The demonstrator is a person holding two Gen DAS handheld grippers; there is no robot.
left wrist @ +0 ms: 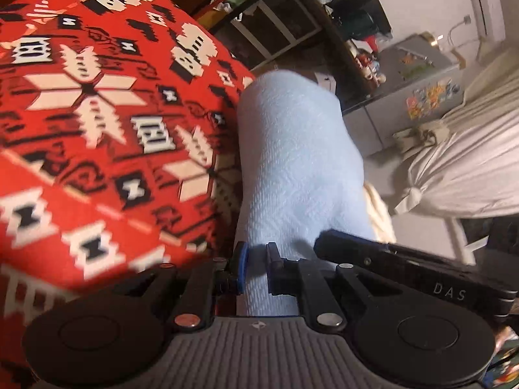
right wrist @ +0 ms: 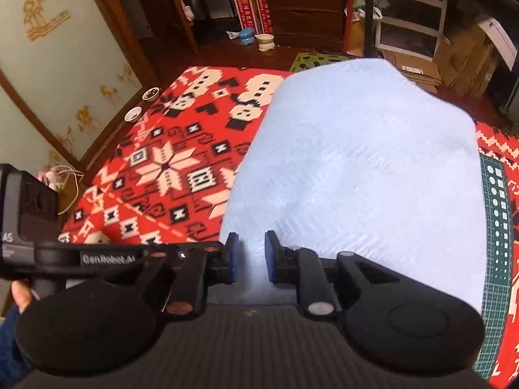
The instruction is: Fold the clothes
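Pale blue waffle-knit cloth (left wrist: 292, 168) held aloft over the red patterned blanket (left wrist: 97, 113), hanging past the blanket's edge in the left view. Left tongs (left wrist: 258, 270) narrow, pinching the cloth's near hem. Right tongs (right wrist: 249, 257) likewise narrow on cloth. Risk, as I judge it: thin hem slips from either pinch, or uneven pull skews the fold.

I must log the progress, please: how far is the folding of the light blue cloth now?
Done: nothing finished shows; no folded pile is visible. In hand: the light blue cloth is between the fingers of the left gripper and the right gripper, raised over the red patterned blanket. Left: laying it down and making the folds, apparently all of them.
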